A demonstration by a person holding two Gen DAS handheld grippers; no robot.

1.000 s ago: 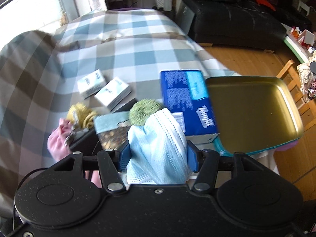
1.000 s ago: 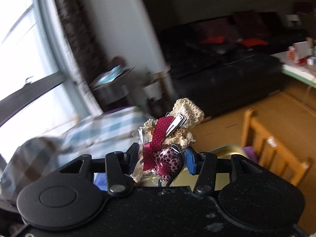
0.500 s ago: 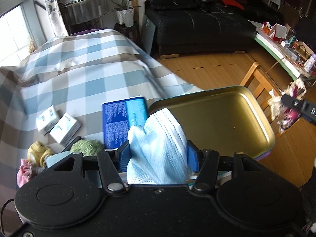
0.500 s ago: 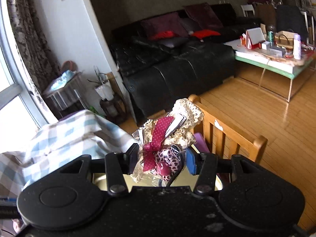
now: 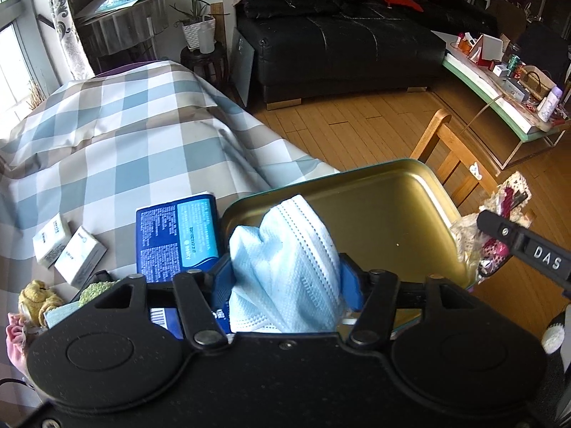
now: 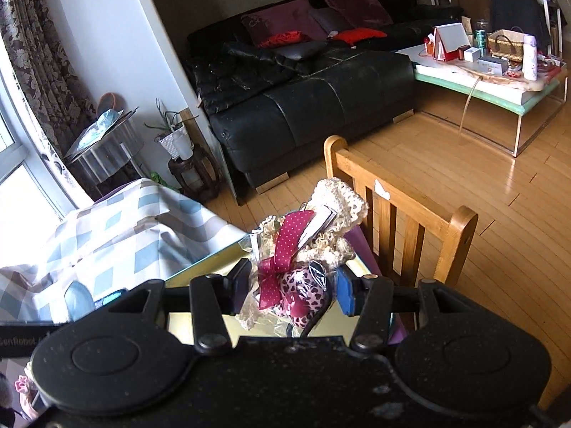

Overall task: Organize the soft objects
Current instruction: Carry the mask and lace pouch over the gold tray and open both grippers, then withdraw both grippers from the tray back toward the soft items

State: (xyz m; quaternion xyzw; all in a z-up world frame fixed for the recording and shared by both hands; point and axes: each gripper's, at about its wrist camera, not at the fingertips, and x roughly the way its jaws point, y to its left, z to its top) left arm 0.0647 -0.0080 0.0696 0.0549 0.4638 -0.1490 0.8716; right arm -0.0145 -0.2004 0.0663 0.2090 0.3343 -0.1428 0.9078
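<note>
Between the left tongs [image 5: 285, 278] sat a bunch of light blue face masks [image 5: 285, 267]. The jaws of those tongs were opening, and the blue pads [image 5: 348, 280] stood right beside the masks on both sides; I could not tell if they pressed on them. Just past the left tongs lay a gold tray [image 5: 389, 221], with the masks over its near edge. To the left of these tongs lay a blue tissue pack [image 5: 176, 235], two small white packs [image 5: 67, 249], a green fuzzy ball [image 5: 94, 289], a yellow soft toy [image 5: 37, 296] and something pink [image 5: 14, 335], all on the checked cloth [image 5: 125, 142] over the table.

The right tongs [image 6: 292, 289] were clenched on a little bundle of cream lace with a red dotted ribbon [image 6: 303, 246]. They hung at the right edge of the tray, and a wooden chair [image 6: 399, 214] stood just beyond them.
</note>
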